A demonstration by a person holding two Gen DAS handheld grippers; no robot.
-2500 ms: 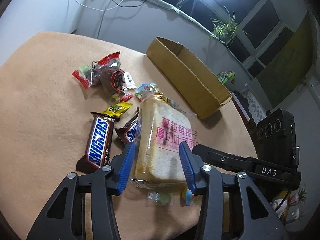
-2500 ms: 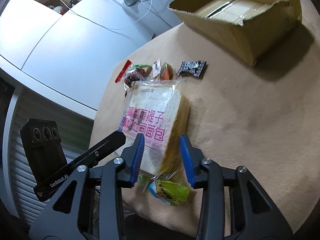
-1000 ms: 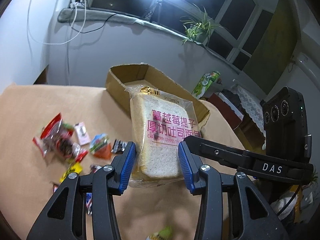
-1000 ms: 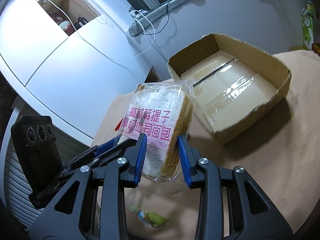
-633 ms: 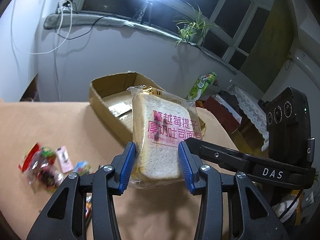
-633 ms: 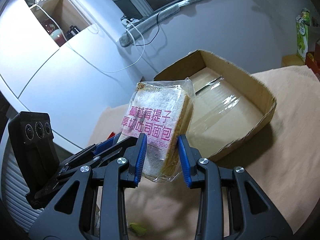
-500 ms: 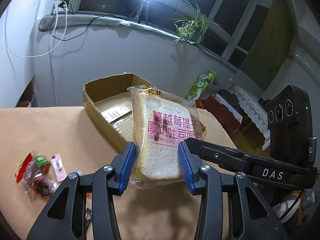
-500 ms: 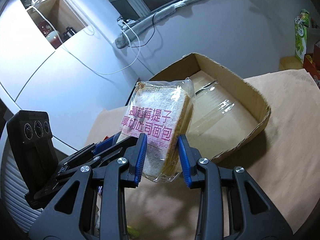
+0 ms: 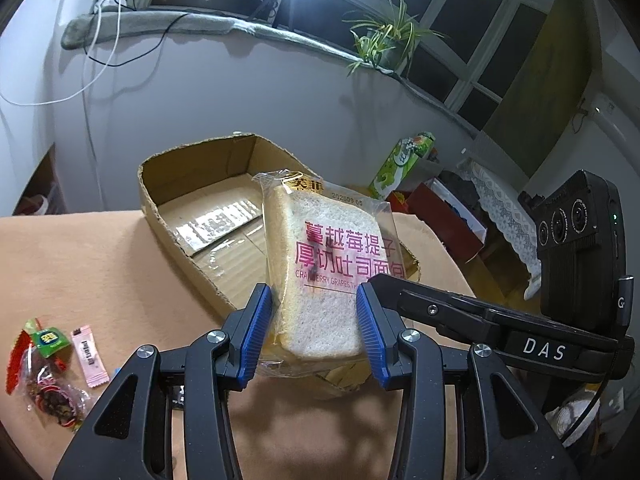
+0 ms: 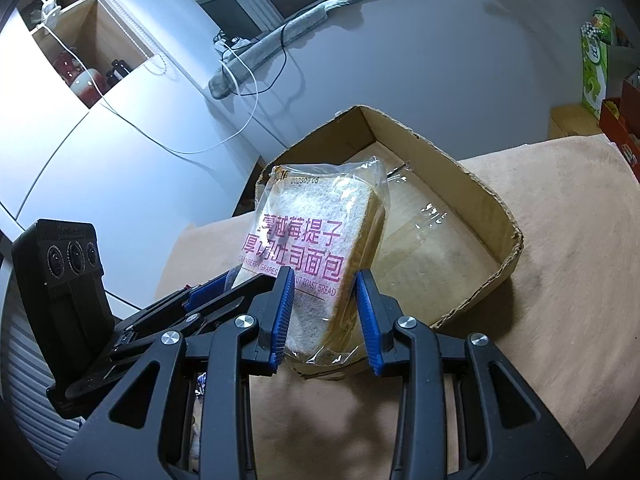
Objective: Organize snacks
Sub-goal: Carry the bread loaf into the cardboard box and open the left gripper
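A clear bag of sliced toast bread with pink lettering is held upright in the air by both grippers. My left gripper is shut on its lower part, and my right gripper is shut on it from the other side. The bag hangs over the near corner of an open, shallow cardboard box, which holds nothing but tape on its floor. The box also shows in the right wrist view.
Several small snack packets lie on the tan table cloth at the left: a pink sachet, a green-labelled packet and a clear bag with dark contents. A green carton stands off the table behind the box.
Both grippers lifted the bread bag off the table and carried it toward the cardboard box. The box now sits closer and lower in both views; the loose snacks have slid to the left.
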